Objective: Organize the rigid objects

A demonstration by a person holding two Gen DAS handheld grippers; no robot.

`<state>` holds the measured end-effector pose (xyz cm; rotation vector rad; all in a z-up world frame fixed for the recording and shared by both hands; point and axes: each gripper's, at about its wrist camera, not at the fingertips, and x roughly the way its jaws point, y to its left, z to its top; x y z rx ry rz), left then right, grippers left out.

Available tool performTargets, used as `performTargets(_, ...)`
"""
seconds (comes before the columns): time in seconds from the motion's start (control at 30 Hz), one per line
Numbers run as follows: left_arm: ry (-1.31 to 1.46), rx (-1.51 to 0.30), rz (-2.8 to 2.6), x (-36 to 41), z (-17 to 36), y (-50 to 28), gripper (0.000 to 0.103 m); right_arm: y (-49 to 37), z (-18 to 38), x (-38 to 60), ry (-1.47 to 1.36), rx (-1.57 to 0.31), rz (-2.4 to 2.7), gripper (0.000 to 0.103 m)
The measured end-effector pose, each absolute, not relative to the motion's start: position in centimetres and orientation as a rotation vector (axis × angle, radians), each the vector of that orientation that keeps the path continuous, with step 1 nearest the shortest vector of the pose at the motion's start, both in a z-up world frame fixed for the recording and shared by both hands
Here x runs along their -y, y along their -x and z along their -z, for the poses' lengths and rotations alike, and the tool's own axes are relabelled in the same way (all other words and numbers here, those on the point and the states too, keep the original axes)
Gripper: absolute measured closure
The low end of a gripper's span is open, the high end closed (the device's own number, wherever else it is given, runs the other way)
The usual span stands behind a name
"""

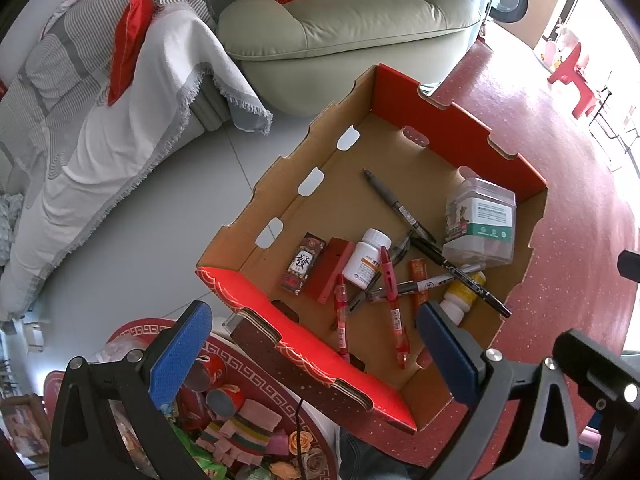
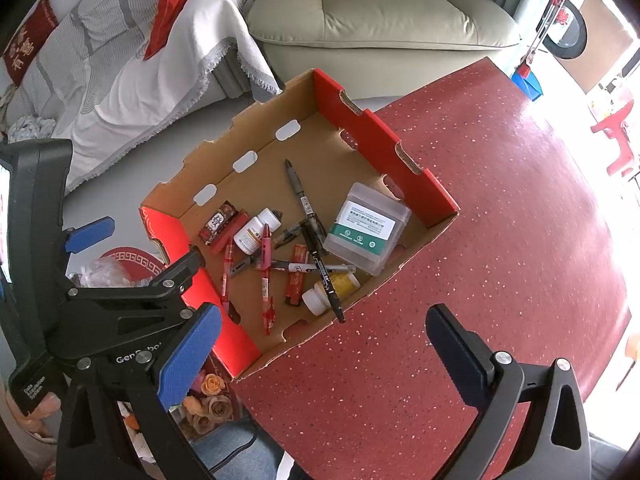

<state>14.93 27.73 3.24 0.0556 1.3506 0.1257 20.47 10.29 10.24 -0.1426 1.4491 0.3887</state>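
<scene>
- Setting: a red speckled table [image 2: 480, 200] stands before a pale green sofa [image 2: 380, 20]; a grey-and-white throw [image 1: 100, 120] drapes a seat to one side.
- Cardboard box [image 1: 516, 160], red outside and brown inside, sits at the table's corner.
- Contents, loose on the box floor: red pens [image 1: 390, 276], black markers [image 2: 304, 200], a white pill bottle [image 1: 366, 258], a yellow bottle [image 2: 340, 284], a clear plastic container [image 2: 366, 228], and a small red packet [image 1: 302, 262].
- Left gripper [image 1: 316, 356]: jaws apart, empty, hovering over the box's near wall.
- Right gripper [image 2: 324, 356]: jaws apart, empty, above the table beside the box.
</scene>
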Motion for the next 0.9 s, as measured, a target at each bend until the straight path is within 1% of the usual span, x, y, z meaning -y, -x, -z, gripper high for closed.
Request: performTargets(0.9,-0.042,-1.346,-0.124,-27.41,-3.5,-14.68,0.001,-20.11,-10.24,-10.57,0.155,-1.45,-0.422,0.0)
